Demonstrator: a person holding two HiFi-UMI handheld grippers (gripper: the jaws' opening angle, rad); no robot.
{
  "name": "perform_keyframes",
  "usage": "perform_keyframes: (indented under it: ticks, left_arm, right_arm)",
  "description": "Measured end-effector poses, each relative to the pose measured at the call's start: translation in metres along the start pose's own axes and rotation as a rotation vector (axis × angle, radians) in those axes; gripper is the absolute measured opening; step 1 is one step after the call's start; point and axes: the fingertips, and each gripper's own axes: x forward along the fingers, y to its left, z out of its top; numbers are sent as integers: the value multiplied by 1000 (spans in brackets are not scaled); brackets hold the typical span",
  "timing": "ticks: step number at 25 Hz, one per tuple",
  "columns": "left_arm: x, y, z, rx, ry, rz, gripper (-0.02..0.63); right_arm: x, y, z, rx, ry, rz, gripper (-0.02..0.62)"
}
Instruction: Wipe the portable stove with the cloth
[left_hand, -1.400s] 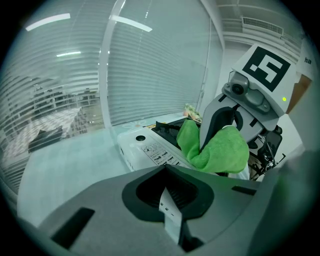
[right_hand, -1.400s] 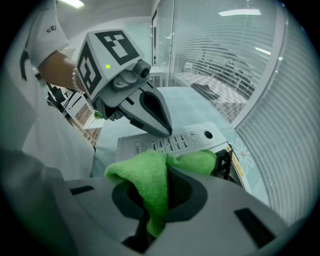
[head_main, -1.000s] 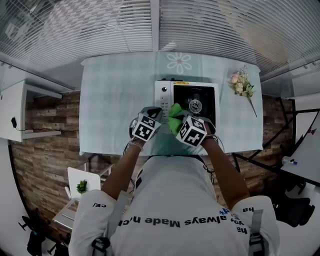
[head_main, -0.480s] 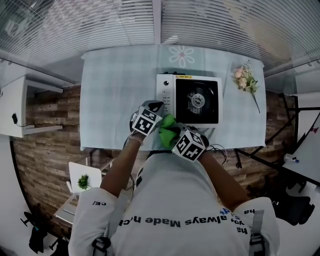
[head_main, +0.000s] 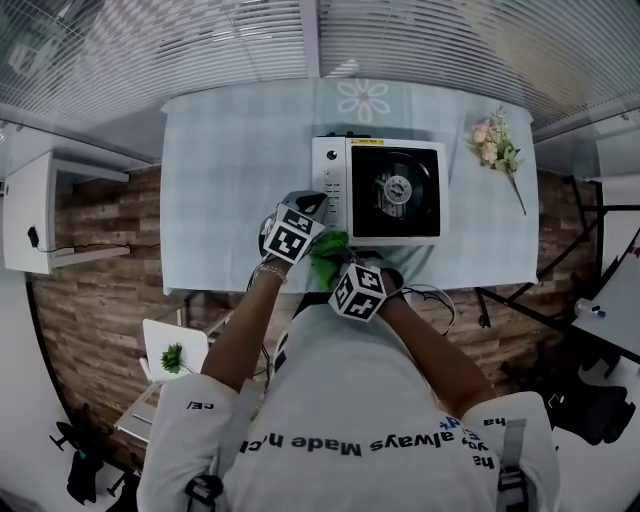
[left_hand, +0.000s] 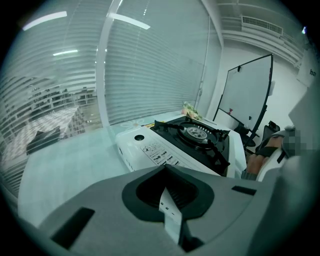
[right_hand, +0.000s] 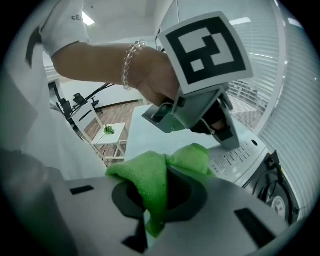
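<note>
The portable stove is white with a black burner top and sits on the table's middle right. Beside its left near corner my left gripper is shut with nothing in it, and the stove lies just ahead of its closed jaws. My right gripper hangs over the table's near edge, off the stove, shut on the green cloth. In the right gripper view the cloth bunches out of the jaws, with the left gripper and the stove's control panel beyond it.
A pale checked tablecloth covers the table. A small flower sprig lies at the right end. Window blinds run behind the table. A white chair with a small plant stands on the floor at the near left.
My right gripper has drawn the green cloth off the stove top, back and left to the table's near edge. The left gripper has hardly moved.
</note>
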Motion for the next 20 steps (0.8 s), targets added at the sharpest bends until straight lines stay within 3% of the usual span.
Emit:
perform_keyframes:
  ticks: [9,16,20]
  left_arm:
    - [0,0,1,-7,5,18,11]
    - [1,0,0,-4,13,32,11]
    - [0,1,0,-5,15,38,12]
  right_arm:
    - [19,10,-18,-81,52,-16,26]
    - [16,0,-48,44,52,-35,26]
    - [7,-7,-58,62,58,-59,26]
